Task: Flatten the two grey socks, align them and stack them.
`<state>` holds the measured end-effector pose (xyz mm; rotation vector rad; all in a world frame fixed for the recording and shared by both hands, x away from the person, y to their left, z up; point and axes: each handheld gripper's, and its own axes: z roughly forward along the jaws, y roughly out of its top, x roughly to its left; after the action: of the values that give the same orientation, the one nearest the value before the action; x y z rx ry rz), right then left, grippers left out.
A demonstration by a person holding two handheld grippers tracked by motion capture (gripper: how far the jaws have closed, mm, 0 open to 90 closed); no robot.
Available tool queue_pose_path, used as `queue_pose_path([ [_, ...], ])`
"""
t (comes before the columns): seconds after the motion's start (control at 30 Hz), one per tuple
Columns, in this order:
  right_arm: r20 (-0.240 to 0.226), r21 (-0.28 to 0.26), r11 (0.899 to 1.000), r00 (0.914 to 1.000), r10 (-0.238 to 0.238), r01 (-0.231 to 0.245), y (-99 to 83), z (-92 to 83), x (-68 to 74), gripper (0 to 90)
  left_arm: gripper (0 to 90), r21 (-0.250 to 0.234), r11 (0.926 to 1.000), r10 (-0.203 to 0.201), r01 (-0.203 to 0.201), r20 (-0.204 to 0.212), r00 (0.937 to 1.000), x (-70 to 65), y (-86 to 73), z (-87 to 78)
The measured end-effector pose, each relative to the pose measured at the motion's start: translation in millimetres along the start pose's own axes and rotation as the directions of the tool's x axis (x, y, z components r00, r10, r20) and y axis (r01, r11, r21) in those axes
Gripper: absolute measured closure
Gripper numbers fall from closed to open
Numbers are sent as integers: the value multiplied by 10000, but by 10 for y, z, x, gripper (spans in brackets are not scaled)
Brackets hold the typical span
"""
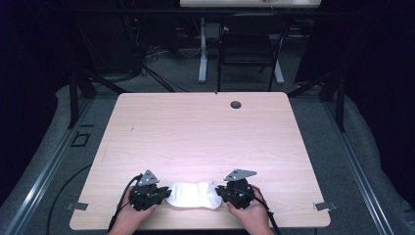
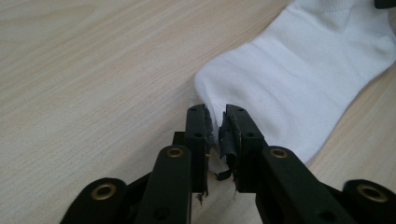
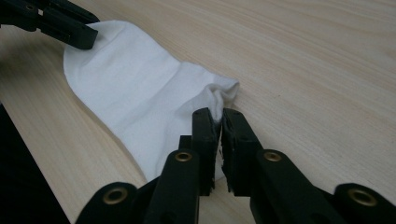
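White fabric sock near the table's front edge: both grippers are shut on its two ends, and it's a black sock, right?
Not black. The high view shows a white fabric sock near the light wooden table's front edge. The left gripper and right gripper are shut on its two ends, as you said.

Both grippers, left gripper point(image 1: 164, 194) at lower left of the high view and right gripper point(image 1: 221, 191) at lower centre-right, are black, each topped by a grey three-cornered plate with small dark holes and trailing a black cable toward the bottom edge. In the gripper views, each shows two black jaws with brass-coloured rivets at the linkage joints and small dark screws near the tips. Left jaw pads look frayed, grey lining peeling; hands bare, no sleeves visible.
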<state>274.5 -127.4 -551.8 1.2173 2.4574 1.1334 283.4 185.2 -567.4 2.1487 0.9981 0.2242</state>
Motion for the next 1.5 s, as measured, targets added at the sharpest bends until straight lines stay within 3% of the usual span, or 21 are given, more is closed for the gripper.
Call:
queue_pose_path([
  [0.13,133,-279,9996,9999,-61,65,12,-62,2,777,734,-468,9989,-59,67,174,9998,3,42,-82],
  [0.23,201,-900,9957,9996,-214,231,38,-118,58,737,713,-857,9963,108,-78,344,9993,-30,73,-130],
  [0.4,-119,-1223,9904,9977,-660,641,63,-102,156,710,666,-900,9954,390,-340,546,9977,-92,84,-123],
  [0.43,-272,-921,9906,9942,-1044,1015,59,-28,218,693,642,-793,9958,519,-463,700,9962,-117,81,-97],
  [0.53,-262,-560,9897,9907,-1335,1319,41,54,240,682,612,-666,9969,487,-427,911,9947,-151,64,-49],
  [0.93,-39,172,9896,9898,-1425,1425,-50,170,156,627,557,-134,9973,735,-727,722,9947,-144,-1,67],
  [1.03,-8,383,9892,9899,-1414,1414,-74,192,141,624,556,-76,9982,601,-597,726,9955,-134,-13,84],
  [1.5,-65,111,9931,9932,-1165,1166,-118,239,84,641,562,-158,9983,578,-568,733,9956,-102,-22,134],
])
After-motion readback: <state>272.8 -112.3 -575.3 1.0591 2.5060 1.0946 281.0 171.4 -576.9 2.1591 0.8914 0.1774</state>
